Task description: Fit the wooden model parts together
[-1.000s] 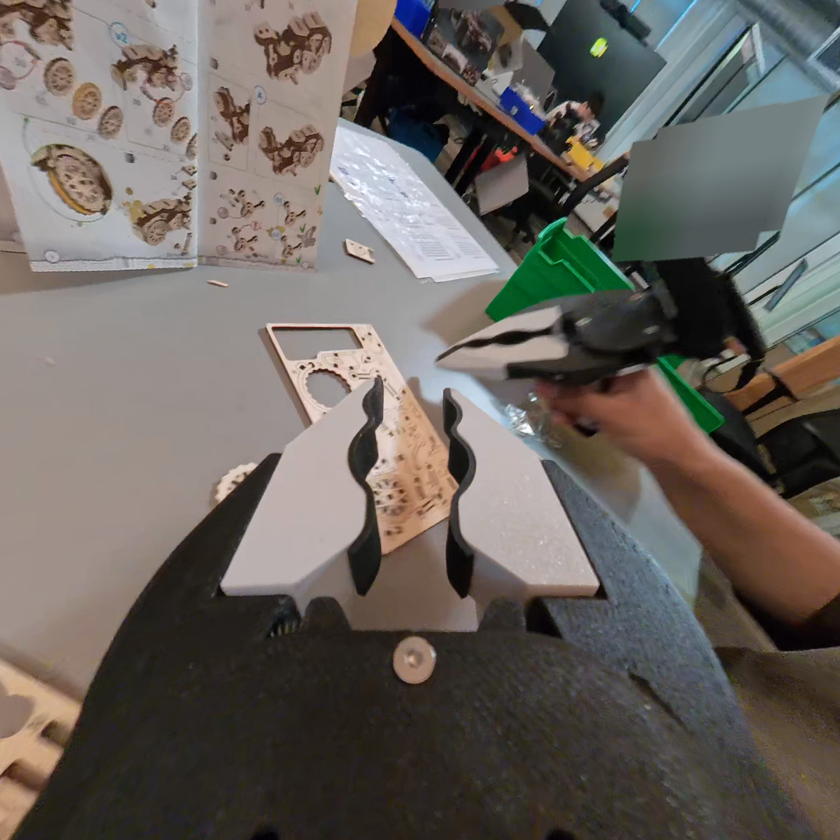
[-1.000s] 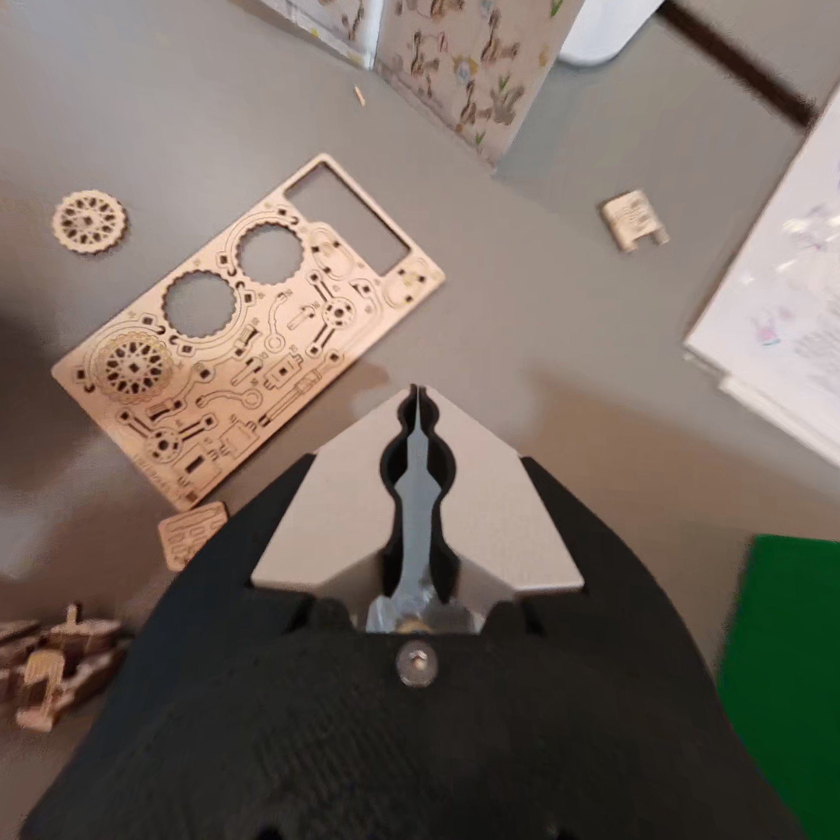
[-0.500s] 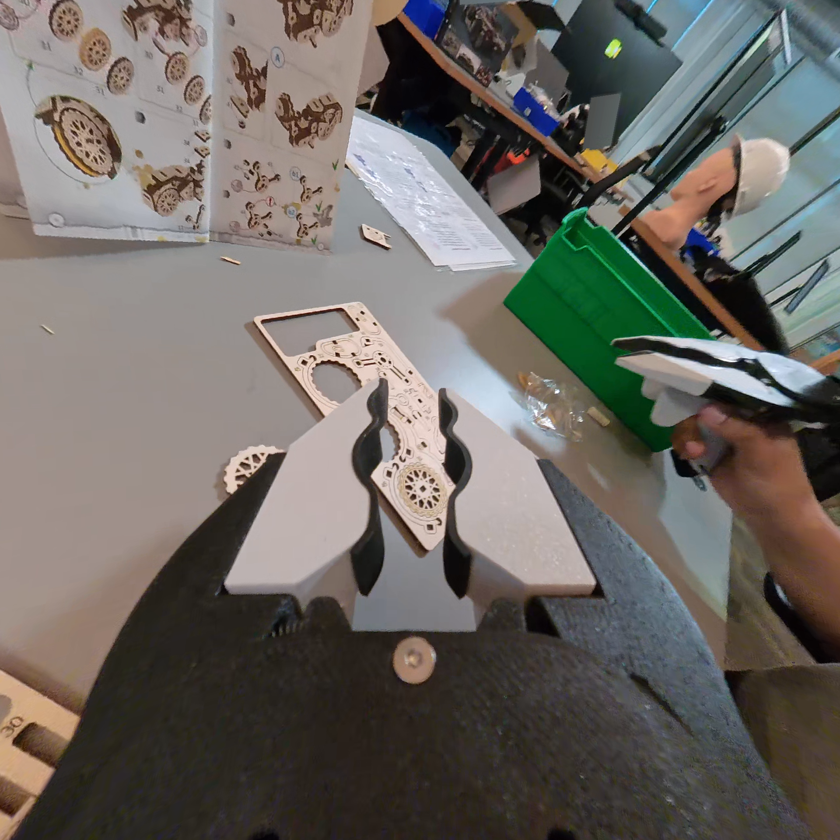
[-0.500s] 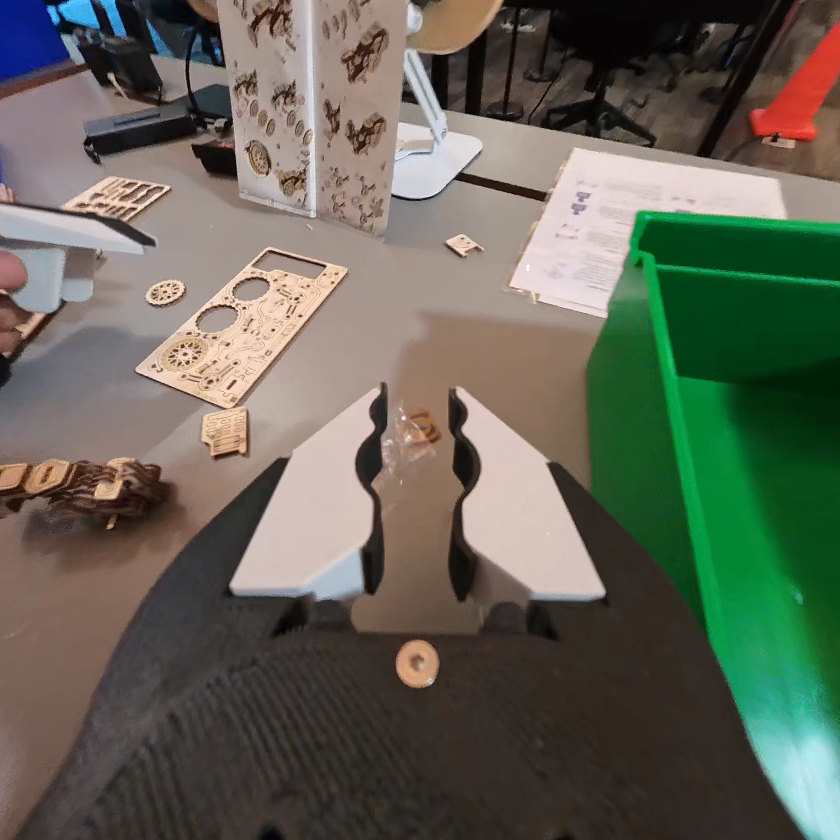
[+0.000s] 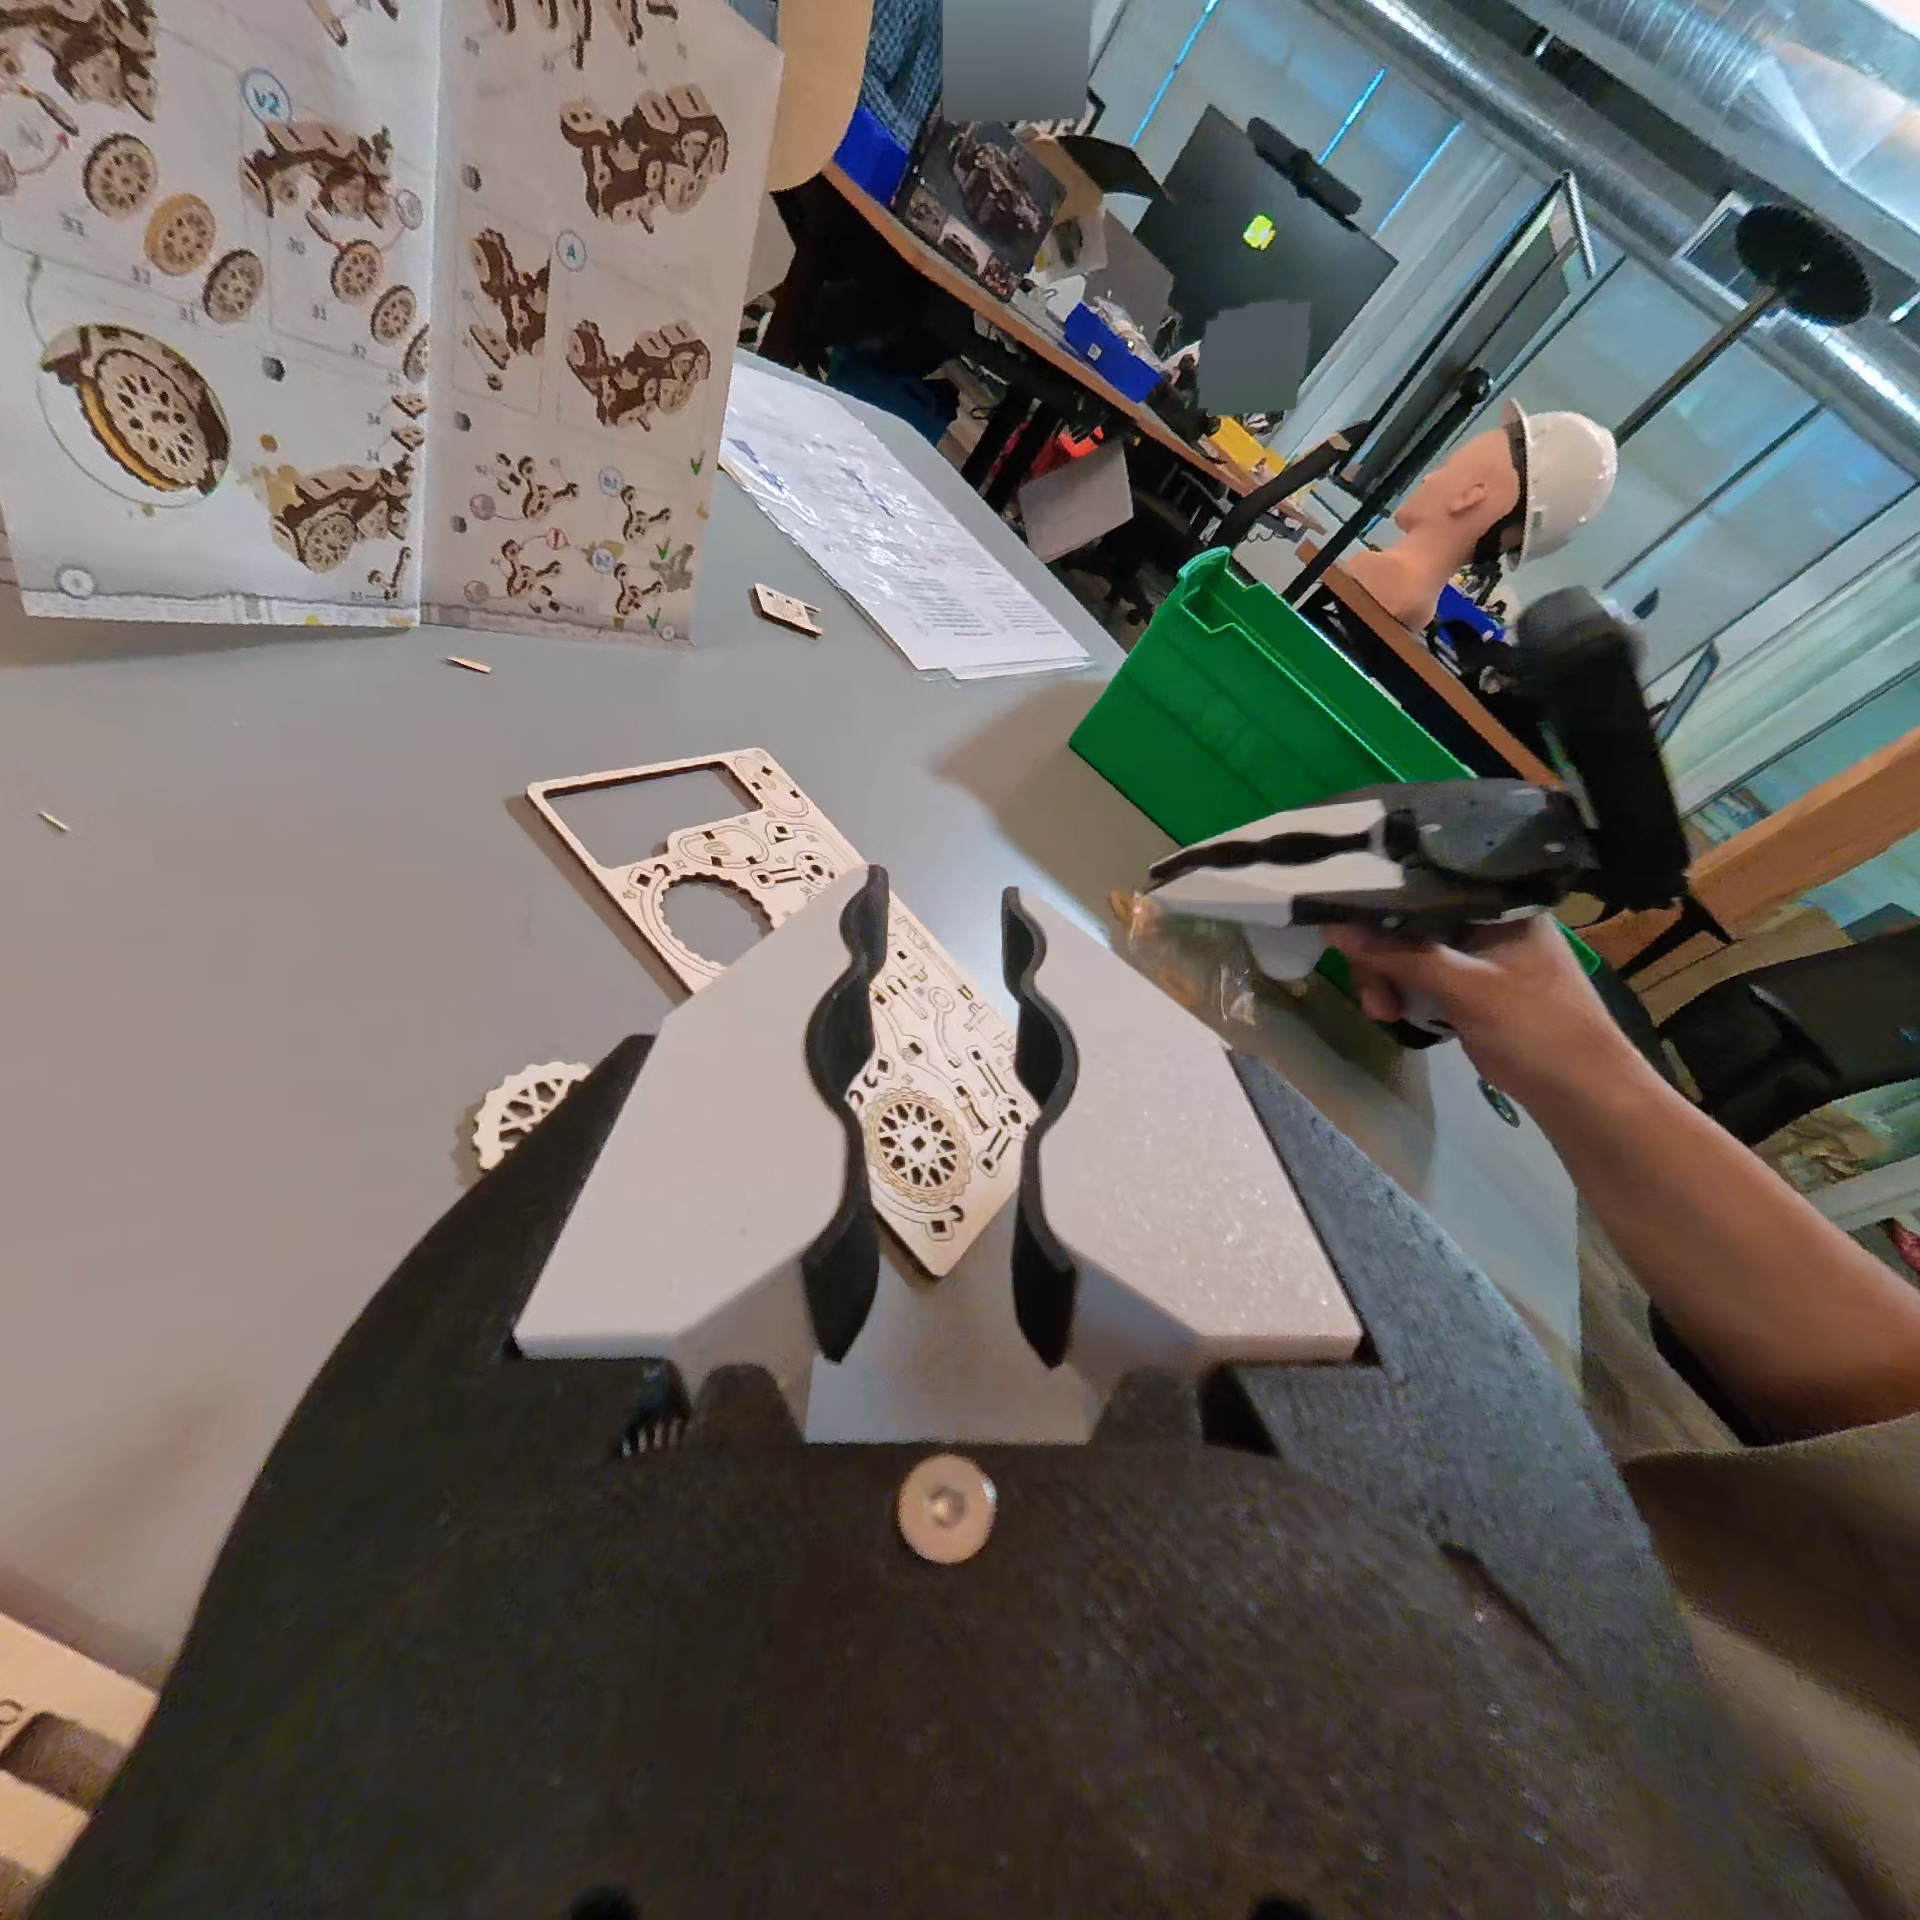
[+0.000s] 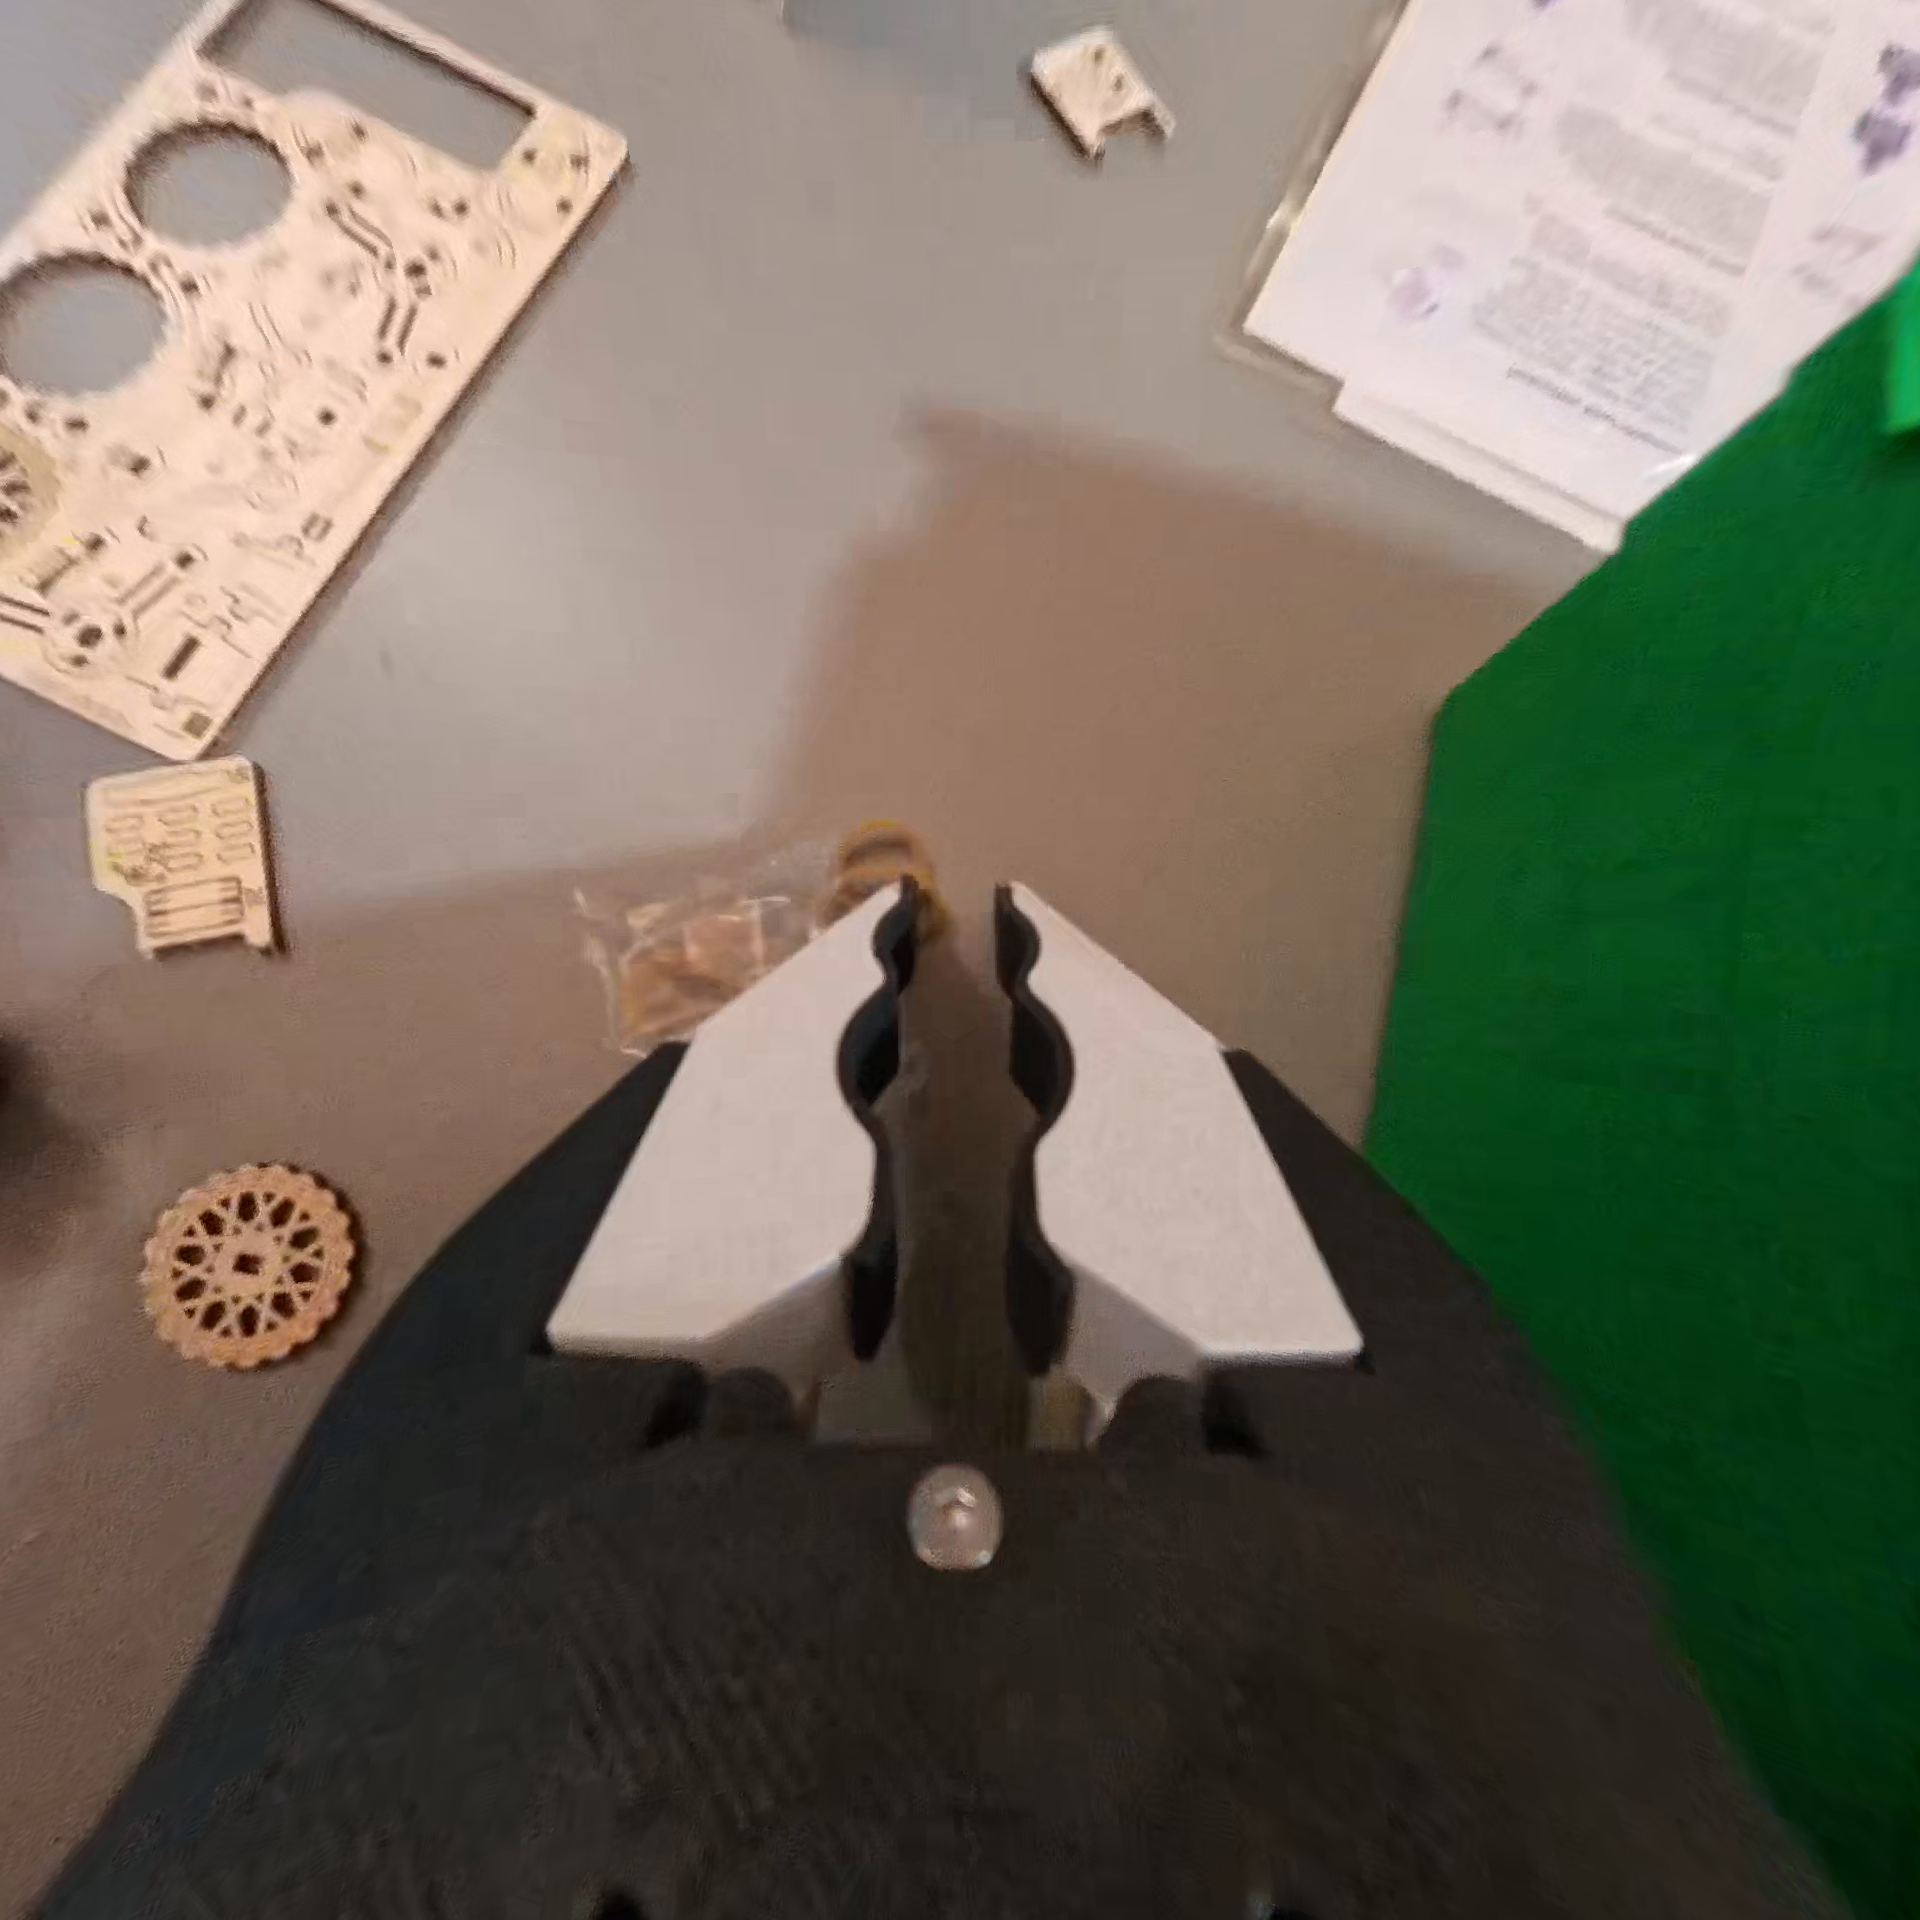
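Fetching of parts looks to be the step in hand, nothing yet joined. Nearest, the left gripper (image 5: 940, 1081) hangs above the grey table (image 5: 260, 883), jaws parted and empty, over the pale laser-cut wooden parts sheet (image 5: 727, 883); a loose round wooden gear (image 6: 252, 1264) lies beside it. Farther right, the right gripper (image 6: 951, 904) stands narrowly open, holding nothing, tips just at the small clear plastic bag of wooden bits (image 6: 696, 951) near the green plastic bin (image 6: 1662, 935). Next, I judge, it must centre on the bag and close.
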The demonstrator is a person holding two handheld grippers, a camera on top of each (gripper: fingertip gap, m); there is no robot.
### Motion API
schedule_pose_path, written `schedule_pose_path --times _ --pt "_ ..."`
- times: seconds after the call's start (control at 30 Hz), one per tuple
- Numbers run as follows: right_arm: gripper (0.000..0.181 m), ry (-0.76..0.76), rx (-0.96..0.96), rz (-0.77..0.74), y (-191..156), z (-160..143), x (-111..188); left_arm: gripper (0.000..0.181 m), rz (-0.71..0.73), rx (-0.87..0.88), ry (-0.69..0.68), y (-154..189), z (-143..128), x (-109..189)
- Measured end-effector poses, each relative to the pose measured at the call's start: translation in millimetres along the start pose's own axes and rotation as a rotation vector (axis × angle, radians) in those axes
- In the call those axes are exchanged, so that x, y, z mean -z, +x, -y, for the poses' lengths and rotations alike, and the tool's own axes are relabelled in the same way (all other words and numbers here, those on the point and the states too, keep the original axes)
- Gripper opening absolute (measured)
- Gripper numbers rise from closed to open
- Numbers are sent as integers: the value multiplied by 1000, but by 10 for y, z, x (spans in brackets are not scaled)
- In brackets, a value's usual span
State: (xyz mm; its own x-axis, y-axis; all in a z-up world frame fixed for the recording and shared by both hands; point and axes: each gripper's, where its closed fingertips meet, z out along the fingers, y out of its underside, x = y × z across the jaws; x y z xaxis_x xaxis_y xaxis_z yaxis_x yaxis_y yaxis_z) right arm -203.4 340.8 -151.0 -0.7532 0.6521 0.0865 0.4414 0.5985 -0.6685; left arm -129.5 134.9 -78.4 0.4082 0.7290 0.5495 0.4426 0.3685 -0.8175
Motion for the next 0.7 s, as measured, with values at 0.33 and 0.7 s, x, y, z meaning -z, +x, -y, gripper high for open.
schedule_pose_path --times 0.33,0.7 --pt "0 147 13 44 -103 196 171 18 -20 -34 15 219 8 21" --pt "0 602 -103 668 -1163 758 874 22 -421 54 -93 1287 -346 -205"
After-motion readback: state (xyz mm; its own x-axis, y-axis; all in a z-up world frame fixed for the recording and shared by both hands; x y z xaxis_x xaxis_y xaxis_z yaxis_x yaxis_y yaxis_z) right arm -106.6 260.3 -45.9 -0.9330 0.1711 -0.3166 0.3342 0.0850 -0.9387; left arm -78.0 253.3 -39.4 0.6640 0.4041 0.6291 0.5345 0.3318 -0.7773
